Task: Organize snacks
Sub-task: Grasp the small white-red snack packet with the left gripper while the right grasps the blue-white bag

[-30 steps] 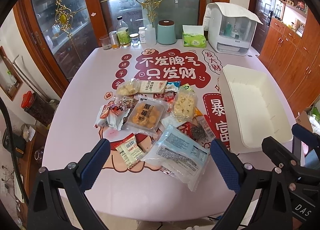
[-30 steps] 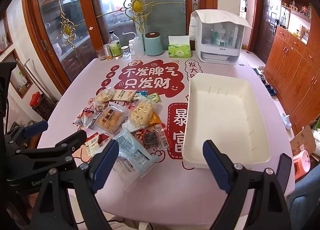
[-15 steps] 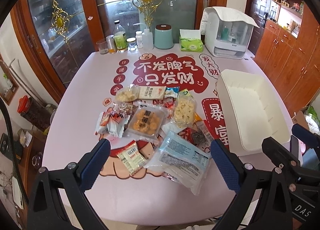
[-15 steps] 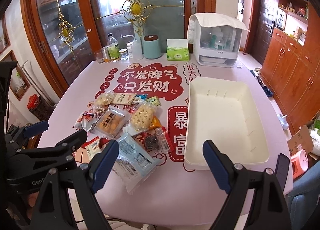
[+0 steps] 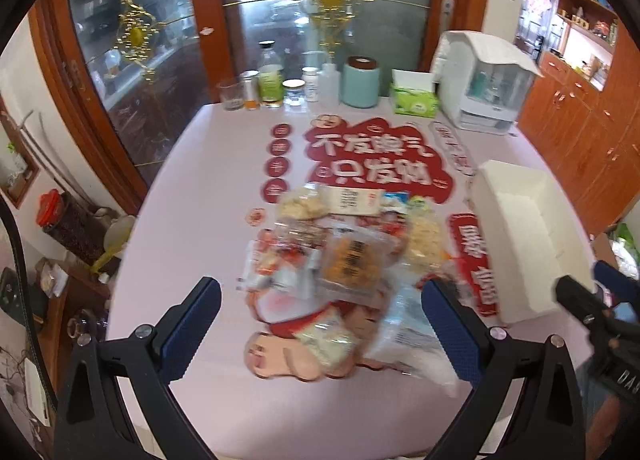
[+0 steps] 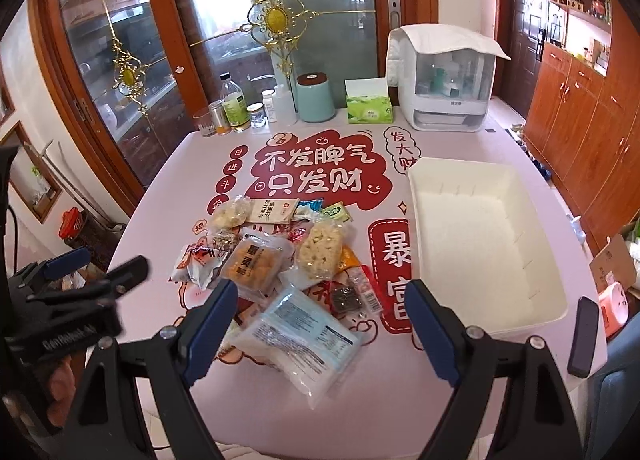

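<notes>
I hold both sets of fingers spread wide and empty above the near edge of the bench (image 6: 400, 139), my left gripper (image 5: 320, 324) and right gripper (image 6: 320, 324) facing the heap of snack packets (image 6: 280, 256). The white bin (image 6: 492, 324) sits just right of the heap, empty, so each packet needs only a short carry. The big pale blue packet (image 6: 296, 336) lies nearest, probably my first pick.

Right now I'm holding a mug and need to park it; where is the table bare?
Bare cloth lies left of the snack pile, toward the table's left edge, and along the near edge below the blue-white packet. The white bin is empty. Crowded: the pile itself and the back row of bottles and tissue box.
</notes>
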A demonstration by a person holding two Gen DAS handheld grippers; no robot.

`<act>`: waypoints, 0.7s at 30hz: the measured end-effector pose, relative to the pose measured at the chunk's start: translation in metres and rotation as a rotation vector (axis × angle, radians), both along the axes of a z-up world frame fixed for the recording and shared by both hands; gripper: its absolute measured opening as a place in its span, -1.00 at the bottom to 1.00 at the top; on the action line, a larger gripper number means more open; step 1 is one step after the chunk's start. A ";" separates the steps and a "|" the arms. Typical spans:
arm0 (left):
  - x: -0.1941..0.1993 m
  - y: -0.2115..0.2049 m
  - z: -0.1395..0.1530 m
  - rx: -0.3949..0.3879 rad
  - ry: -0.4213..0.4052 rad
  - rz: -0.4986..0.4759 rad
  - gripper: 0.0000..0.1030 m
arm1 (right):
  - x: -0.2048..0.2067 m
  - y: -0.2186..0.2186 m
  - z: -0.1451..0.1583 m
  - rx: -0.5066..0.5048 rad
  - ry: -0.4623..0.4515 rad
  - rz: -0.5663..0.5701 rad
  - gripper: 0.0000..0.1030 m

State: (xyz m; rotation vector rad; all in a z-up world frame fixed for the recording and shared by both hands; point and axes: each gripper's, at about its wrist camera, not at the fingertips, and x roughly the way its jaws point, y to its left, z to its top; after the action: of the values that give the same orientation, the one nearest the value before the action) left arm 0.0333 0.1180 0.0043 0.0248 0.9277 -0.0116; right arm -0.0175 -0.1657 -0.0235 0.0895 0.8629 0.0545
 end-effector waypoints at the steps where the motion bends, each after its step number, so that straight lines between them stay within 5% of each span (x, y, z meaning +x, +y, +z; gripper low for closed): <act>1: 0.002 0.005 -0.002 0.012 -0.001 0.005 0.94 | 0.003 0.003 -0.002 -0.014 0.003 -0.006 0.67; 7: 0.027 0.043 -0.036 0.065 0.068 -0.015 0.94 | 0.013 0.022 -0.027 -0.104 0.045 0.026 0.67; 15: 0.048 0.045 -0.126 0.006 0.331 -0.156 0.94 | 0.024 0.042 -0.112 -0.113 0.171 0.143 0.67; 21: 0.054 0.038 -0.195 -0.030 0.507 -0.154 0.94 | 0.025 0.042 -0.159 -0.105 0.246 0.167 0.67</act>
State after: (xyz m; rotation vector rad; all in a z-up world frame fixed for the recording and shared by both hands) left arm 0.0874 0.1557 -0.1908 0.0675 1.4310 -0.1815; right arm 0.0080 -0.1235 -0.1822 -0.0761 1.1166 0.1565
